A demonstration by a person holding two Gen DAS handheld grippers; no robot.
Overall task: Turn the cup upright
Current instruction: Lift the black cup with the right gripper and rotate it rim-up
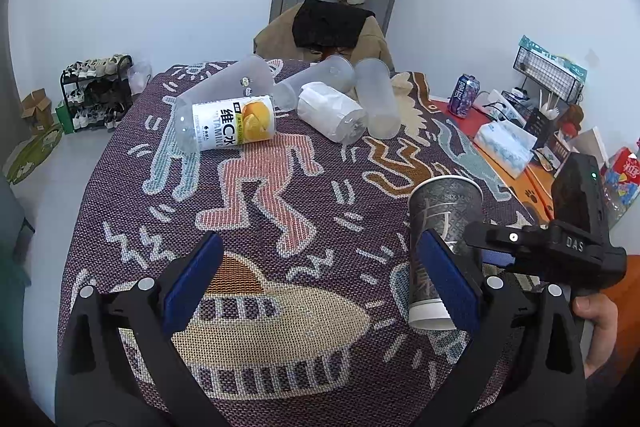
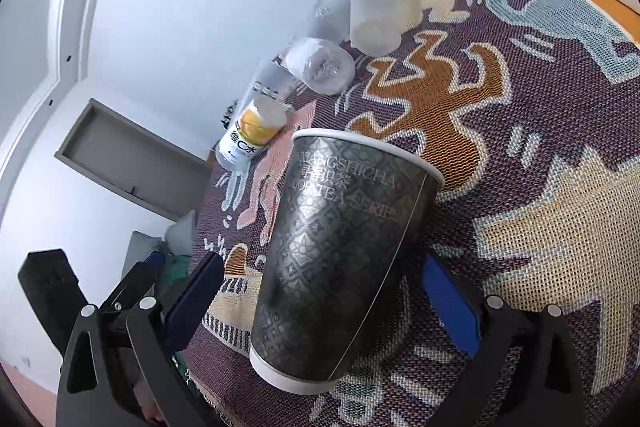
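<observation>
Paper cup (image 2: pixel 340 259) stands rim-up on the patterned cloth (image 2: pixel 540 227), between my right gripper (image 2: pixel 320 303)'s wide-open jaws, unheld. Left gripper (image 1: pixel 320 283) gapes empty beside it. Light, crushable walls, I reckon: squeeze mid-body, gently.

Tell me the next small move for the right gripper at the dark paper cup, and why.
Probably draw the right gripper straight back from the dark paper cup. The cup appears to stand rim up with its base on the patterned cloth. The blue pads sit apart with a gap on each side, so nothing holds it. A sideways move could knock it over.
</observation>
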